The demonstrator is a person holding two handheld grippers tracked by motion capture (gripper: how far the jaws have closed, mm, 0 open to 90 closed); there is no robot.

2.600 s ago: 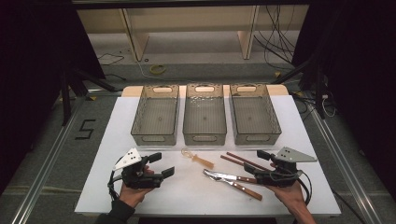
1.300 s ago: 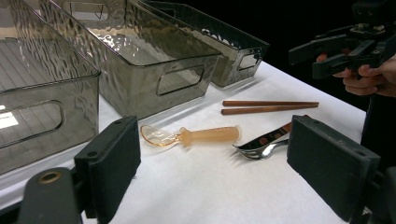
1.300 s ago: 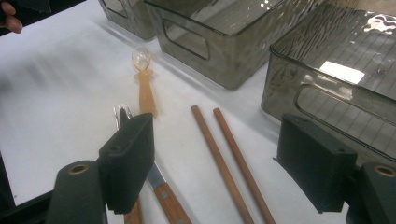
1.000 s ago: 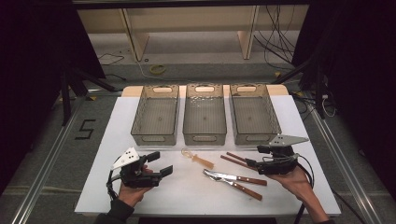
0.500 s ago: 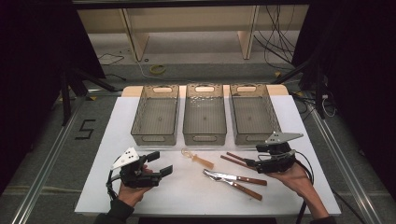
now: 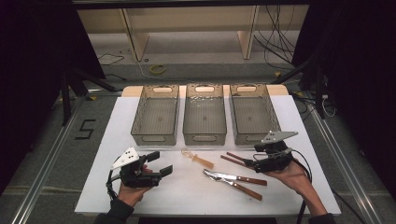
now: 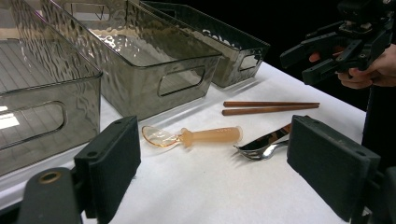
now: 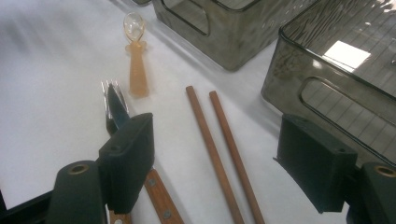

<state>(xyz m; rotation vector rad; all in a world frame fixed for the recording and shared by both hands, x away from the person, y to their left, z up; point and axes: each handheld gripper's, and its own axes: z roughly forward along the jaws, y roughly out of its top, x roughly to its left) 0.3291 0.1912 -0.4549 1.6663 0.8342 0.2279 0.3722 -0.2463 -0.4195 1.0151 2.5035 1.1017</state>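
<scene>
White tabletop (image 6: 140,119), dark room around; three grey bins (image 6: 205,114) in row at far side. Right gripper (image 6: 252,163) has moved forward and left over last seconds, now hovers above near ends of chopsticks (image 6: 237,159), jaws wide apart, nothing held. Likely lining up chopstick pick. Left gripper (image 6: 159,164) unmoved near front edge, jaws wide, empty. Orange spoon (image 6: 198,159), fork and knife (image 6: 233,181) lie untouched between grippers.
</scene>
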